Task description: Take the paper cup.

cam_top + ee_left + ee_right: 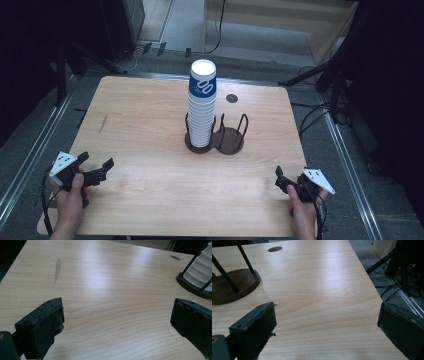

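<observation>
I'm working in what looks like a lab or recording studio: a bare wooden table (150, 125) on grey carpet, dark stand legs (310, 75) at two o'clock, loose cables (320, 117) at three, black curtains around.

I see a light wood-grain table (150, 125), smooth with a soft sheen and one dull scuff (57, 268). Paper cups (202, 105), matt white. Cup holder (231, 141): glossy dark-brown base, thin black metal rods. Jaw pads look matt black, rough-edged.

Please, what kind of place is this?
Probably a lab or recording workspace: a bare wooden table, dark stands and loose cables around it, and a cup stack in a holder.
</observation>
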`<state>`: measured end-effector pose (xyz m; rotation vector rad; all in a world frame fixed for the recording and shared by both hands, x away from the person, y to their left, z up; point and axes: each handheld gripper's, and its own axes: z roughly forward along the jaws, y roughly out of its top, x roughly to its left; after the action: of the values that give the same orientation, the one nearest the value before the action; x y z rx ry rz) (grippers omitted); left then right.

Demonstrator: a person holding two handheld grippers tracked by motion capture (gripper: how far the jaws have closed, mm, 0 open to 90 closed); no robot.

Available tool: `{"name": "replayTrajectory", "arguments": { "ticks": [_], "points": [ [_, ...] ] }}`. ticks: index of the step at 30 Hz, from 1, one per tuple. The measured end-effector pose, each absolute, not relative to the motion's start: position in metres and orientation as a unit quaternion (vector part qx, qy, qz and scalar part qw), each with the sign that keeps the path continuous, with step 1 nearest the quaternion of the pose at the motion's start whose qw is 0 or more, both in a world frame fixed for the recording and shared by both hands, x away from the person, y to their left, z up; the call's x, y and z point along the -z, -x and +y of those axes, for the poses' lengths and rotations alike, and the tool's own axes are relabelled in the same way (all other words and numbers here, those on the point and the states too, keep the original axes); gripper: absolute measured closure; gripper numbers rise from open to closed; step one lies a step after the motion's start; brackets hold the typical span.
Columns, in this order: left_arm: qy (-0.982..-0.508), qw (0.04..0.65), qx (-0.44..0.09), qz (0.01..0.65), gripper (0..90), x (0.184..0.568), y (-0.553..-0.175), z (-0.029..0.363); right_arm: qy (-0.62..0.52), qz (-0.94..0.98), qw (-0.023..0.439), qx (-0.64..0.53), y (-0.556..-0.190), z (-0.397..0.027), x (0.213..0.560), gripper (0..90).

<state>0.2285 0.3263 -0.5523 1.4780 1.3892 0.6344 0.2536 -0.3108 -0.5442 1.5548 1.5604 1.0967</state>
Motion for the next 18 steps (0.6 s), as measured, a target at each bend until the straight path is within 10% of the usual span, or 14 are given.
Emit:
{"name": "replayTrajectory", "arguments": {
  "ticks": [18],
  "points": [
    [-0.611, 0.478, -0.244, 0.582, 0.0, 0.553, -0.232, 0.327, -0.554, 0.611, 0.340, -0.452, -0.250, -0.280, 0.497, 1.8]
  ]
}}
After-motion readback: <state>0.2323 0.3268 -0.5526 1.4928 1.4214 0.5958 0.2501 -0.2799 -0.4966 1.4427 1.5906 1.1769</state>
